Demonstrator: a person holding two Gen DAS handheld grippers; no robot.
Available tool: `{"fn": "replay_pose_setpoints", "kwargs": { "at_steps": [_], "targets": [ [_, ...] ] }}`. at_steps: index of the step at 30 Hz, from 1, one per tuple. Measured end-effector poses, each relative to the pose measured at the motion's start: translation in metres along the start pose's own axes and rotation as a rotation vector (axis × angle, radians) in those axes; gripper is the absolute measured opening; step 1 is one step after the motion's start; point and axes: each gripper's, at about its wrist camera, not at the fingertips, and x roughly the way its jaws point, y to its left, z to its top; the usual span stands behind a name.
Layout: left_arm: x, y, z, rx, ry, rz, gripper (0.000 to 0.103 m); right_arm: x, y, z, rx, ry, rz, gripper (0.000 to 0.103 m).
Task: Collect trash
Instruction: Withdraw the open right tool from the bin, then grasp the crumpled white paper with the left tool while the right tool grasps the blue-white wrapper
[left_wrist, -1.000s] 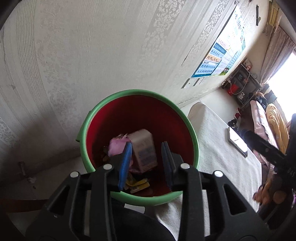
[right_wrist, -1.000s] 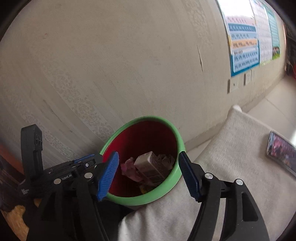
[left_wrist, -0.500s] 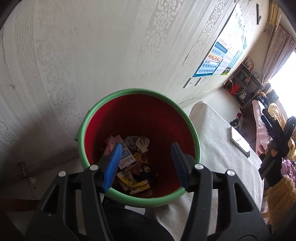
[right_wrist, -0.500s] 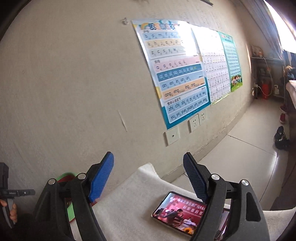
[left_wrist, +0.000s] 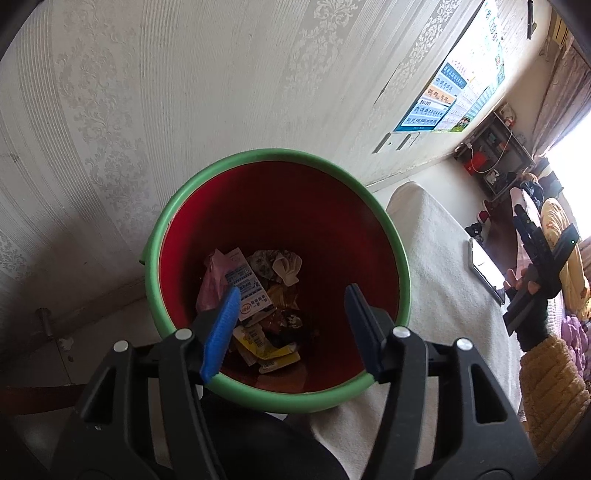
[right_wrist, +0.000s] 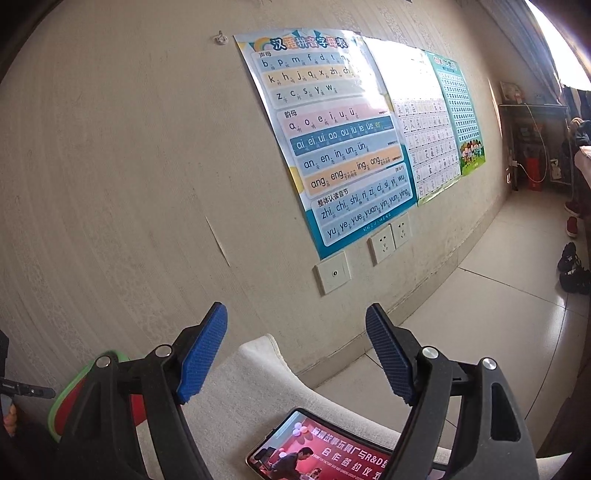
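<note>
Some trash (left_wrist: 255, 291) sits in the red bin (left_wrist: 400, 266); left gripper (left_wrist: 291, 328) and right gripper (right_wrist: 295, 354) both gape empty; any trash left is hidden.

Left gripper (left_wrist: 291, 325) above the bin (left_wrist: 400, 258), a red pail with a green rim; jaws apart, nothing between them. On the bin floor: carton (left_wrist: 245, 284), pink wrapper (left_wrist: 210, 284), crumpled paper (left_wrist: 280, 266), yellow wrappers (left_wrist: 269, 350). At right, a white-covered desk (left_wrist: 436, 288) touches the bin and bears a phone (left_wrist: 484, 266). At far right, the right gripper (left_wrist: 535, 251) in a gloved hand (left_wrist: 528, 314); patterned wall (left_wrist: 184, 92) behind.
</note>
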Motion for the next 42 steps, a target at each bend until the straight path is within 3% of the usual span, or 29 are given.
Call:
{"fn": "replay_pose_setpoints", "kwargs": {
  "at_steps": [12, 16, 21, 27, 34, 38, 42],
  "targets": [
    [0.001, 0.003, -0.001, -0.013, 0.007, -0.004, 0.056, -0.005, 0.004, -0.019, -0.003, 0.031, -0.010, 0.075],
    [0.001, 0.003, -0.001, -0.016, 0.007, -0.007, 0.057, -0.017, 0.001, -0.014, 0.033, -0.010, -0.015, 0.075],
    [0.001, 0.002, -0.001, -0.009, 0.007, -0.002, 0.057, -0.047, -0.004, 0.002, 0.098, -0.087, -0.025, 0.075],
    [-0.001, -0.004, -0.003, 0.022, -0.008, 0.016, 0.057, -0.100, 0.013, 0.022, 0.079, -0.088, -0.081, 0.075],
    [-0.020, -0.040, -0.014, 0.182, -0.099, 0.076, 0.059, -0.169, 0.047, 0.014, 0.140, 0.041, -0.166, 0.078],
    [-0.023, -0.097, -0.055, 0.276, -0.046, -0.124, 0.067, -0.202, 0.072, -0.011, 0.162, 0.132, -0.193, 0.080],
    [-0.010, -0.179, -0.129, 0.500, 0.148, -0.344, 0.069, -0.229, 0.086, -0.045, 0.198, 0.248, -0.248, 0.080]
  ]
}}
